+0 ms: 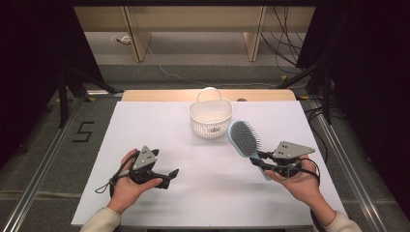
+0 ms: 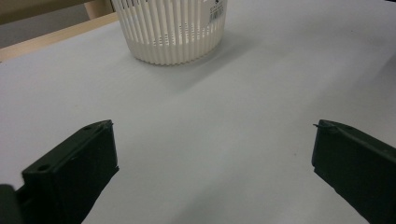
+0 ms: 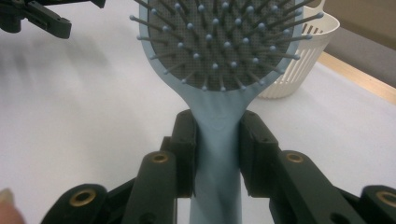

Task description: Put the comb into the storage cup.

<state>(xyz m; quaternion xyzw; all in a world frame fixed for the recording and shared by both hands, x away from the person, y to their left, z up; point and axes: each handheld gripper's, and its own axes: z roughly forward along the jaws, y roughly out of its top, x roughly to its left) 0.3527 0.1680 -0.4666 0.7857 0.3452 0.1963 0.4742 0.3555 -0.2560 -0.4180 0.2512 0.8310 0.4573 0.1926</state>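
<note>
Right hand-held gripper [image 3: 217, 154] clamping hairbrush [image 3: 219, 51] handle, left hand-held gripper [image 2: 212, 154] released, facing basket [image 2: 170, 30]

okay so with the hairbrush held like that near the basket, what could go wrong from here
The right gripper clamps the blue hairbrush only on its narrow handle, so the heavy bristle head could swing or slip. The white basket is light and unheld while the left gripper waits open; a nudge from the brush might tip it.

The high view looks forward and down on the whole worktop [image 1: 159, 140]. Each gripper view sits low and close, looking along its tongs; all three share the basket [image 1: 210, 117], perhaps partly cropped.
</note>
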